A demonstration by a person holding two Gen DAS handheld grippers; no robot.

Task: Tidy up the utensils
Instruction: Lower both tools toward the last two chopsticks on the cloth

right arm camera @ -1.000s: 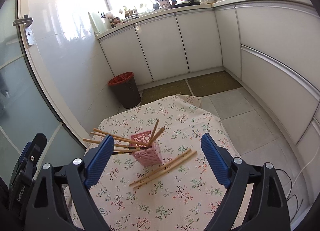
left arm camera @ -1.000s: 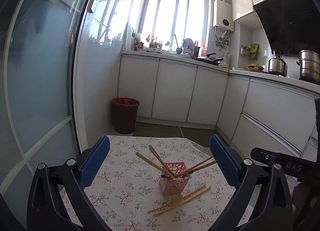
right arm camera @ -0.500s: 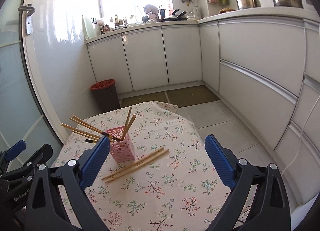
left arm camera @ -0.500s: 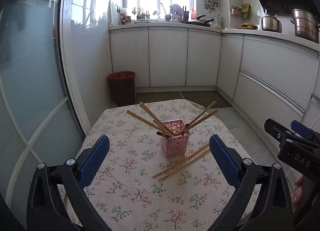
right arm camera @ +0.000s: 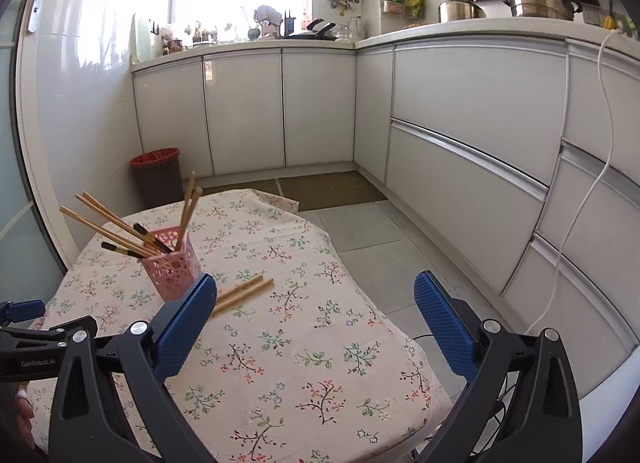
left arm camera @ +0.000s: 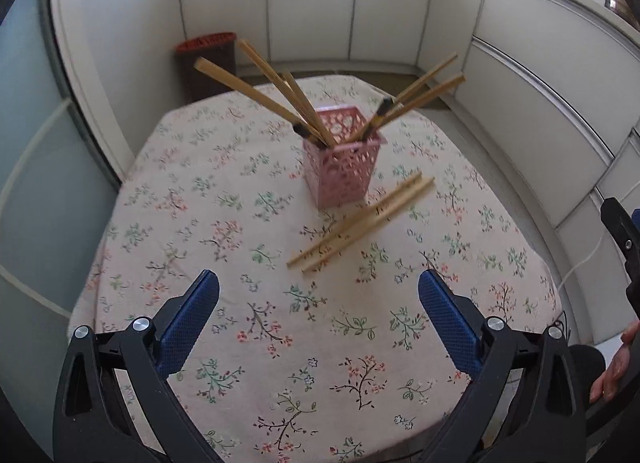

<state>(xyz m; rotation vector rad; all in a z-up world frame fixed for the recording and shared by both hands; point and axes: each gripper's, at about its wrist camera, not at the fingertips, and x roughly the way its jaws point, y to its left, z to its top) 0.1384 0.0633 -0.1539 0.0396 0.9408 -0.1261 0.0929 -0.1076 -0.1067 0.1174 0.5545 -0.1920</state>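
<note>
A pink lattice holder point(left arm camera: 340, 161) stands on the floral tablecloth point(left arm camera: 248, 295) with several wooden chopsticks point(left arm camera: 276, 91) leaning out of it. Two loose chopsticks point(left arm camera: 360, 221) lie on the cloth just in front of the holder. My left gripper point(left arm camera: 318, 313) is open and empty, above the cloth short of the loose chopsticks. In the right wrist view the holder point(right arm camera: 172, 265) is at the left, the loose chopsticks point(right arm camera: 244, 293) beside it. My right gripper point(right arm camera: 314, 315) is open and empty over the table's right side.
A red-rimmed bin point(right arm camera: 158, 175) stands on the floor behind the table. White cabinets point(right arm camera: 460, 135) run along the back and right. A white cable point(right arm camera: 576, 223) hangs down the cabinets. The table edge drops off at the right point(right arm camera: 400, 327).
Both grippers have tilted down and moved closer to the table; the holder and loose chopsticks now look larger in the left wrist view. The objects have not moved.
</note>
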